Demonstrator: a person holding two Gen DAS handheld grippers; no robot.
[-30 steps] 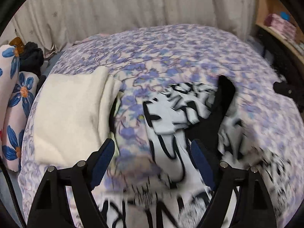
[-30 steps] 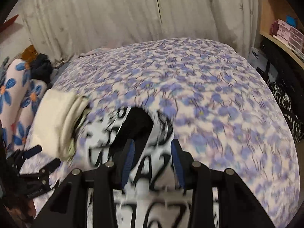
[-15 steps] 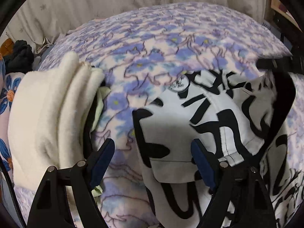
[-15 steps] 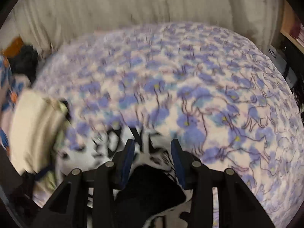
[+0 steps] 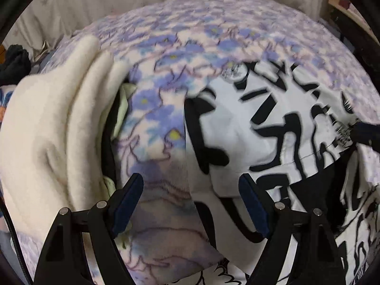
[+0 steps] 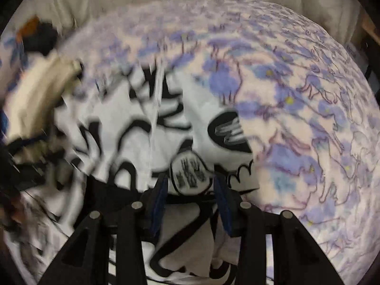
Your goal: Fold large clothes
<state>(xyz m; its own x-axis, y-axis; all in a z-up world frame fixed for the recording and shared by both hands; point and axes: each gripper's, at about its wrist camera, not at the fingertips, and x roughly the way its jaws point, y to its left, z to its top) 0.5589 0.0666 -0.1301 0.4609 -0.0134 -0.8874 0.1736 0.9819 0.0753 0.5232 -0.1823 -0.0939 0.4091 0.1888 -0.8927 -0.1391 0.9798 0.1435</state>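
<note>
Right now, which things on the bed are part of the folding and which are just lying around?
In the job:
black-and-white garment
left tongs, open beside its edge
right tongs, fabric between them

Lying about:
cream pile
dark clothes
floral bedspread, only the surface

I see smooth, thin woven cloth in the black-and-white printed garment (image 5: 256, 128), matt with crisp creases. The floral bedspread (image 5: 161, 109) under it looks like soft, fuzzy fleece. Beside it, the folded cream blanket (image 5: 52, 130) shows a thick, napped pile. The left gripper (image 5: 191, 200) is matt black plastic with small bright metal pins, its fingers (image 5: 128, 198) faced in dull navy padding.
</note>
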